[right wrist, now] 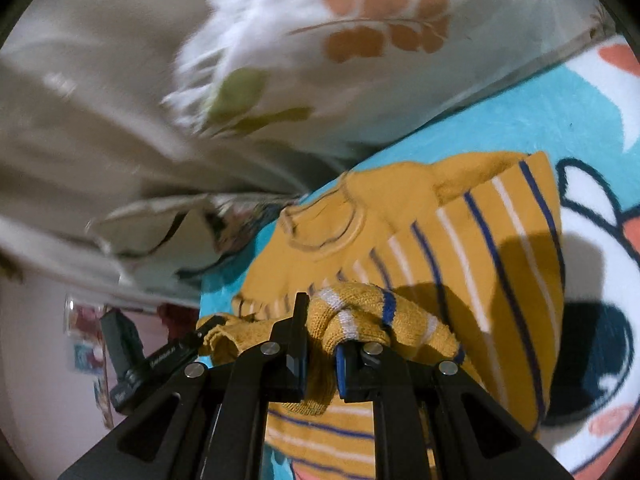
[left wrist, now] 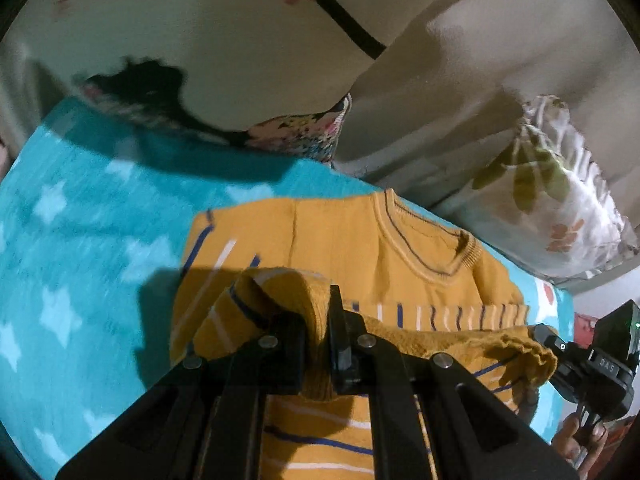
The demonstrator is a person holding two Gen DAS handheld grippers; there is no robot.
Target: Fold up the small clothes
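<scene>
A small mustard-yellow knit sweater (left wrist: 344, 248) with blue and white stripes lies on a turquoise star-print blanket (left wrist: 80, 240), collar toward the pillows. My left gripper (left wrist: 318, 332) is shut on a bunched fold of the sweater's lower edge, lifted above the body. My right gripper (right wrist: 322, 340) is shut on another bunched part of the same sweater (right wrist: 460, 248). The right gripper also shows at the right edge of the left wrist view (left wrist: 548, 336), pinching the hem. The left gripper shows at the left of the right wrist view (right wrist: 208, 326).
A white leaf-print pillow (left wrist: 560, 208) and beige bedding (left wrist: 460, 80) lie just beyond the collar. A dark floral cushion (left wrist: 296, 136) sits behind. The blanket (right wrist: 540, 120) carries a cartoon print at the right.
</scene>
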